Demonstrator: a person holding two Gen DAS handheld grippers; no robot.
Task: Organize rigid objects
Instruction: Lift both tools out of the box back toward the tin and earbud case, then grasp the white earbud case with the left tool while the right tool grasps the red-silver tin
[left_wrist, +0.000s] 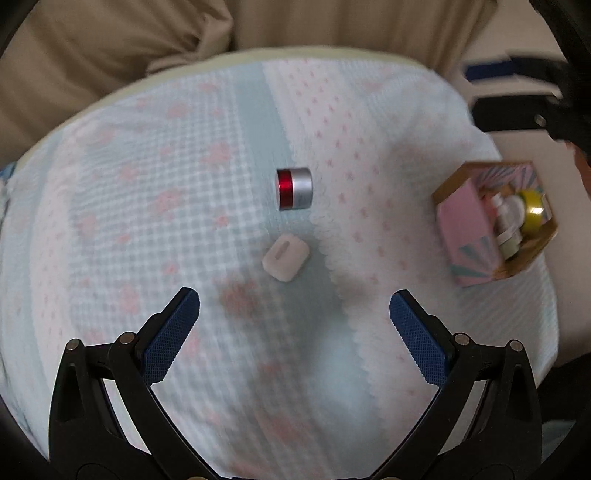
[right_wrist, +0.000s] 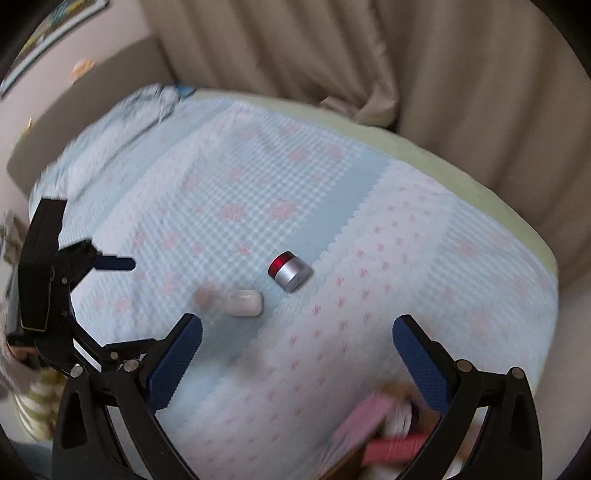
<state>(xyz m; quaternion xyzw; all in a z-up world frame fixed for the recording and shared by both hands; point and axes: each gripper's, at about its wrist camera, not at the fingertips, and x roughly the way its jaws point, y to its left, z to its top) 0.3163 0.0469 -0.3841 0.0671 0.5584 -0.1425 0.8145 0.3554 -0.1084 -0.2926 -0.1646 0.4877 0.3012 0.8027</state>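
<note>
A small red and silver jar (left_wrist: 294, 189) lies on its side on the pale blue patterned cloth (left_wrist: 155, 206). A white rounded case (left_wrist: 285, 260) lies just in front of it. My left gripper (left_wrist: 294, 314) is open and empty, hovering just short of the white case. In the right wrist view the jar (right_wrist: 290, 274) and white case (right_wrist: 245, 303) lie ahead of my right gripper (right_wrist: 297, 336), which is open and empty. The left gripper (right_wrist: 92, 264) shows at the left there.
A pink and gold box (left_wrist: 493, 229) holding a yellow tape roll and white items stands at the right edge of the cloth; it shows blurred under my right gripper (right_wrist: 373, 428). Beige curtains (left_wrist: 295, 26) hang behind the cloth-covered surface.
</note>
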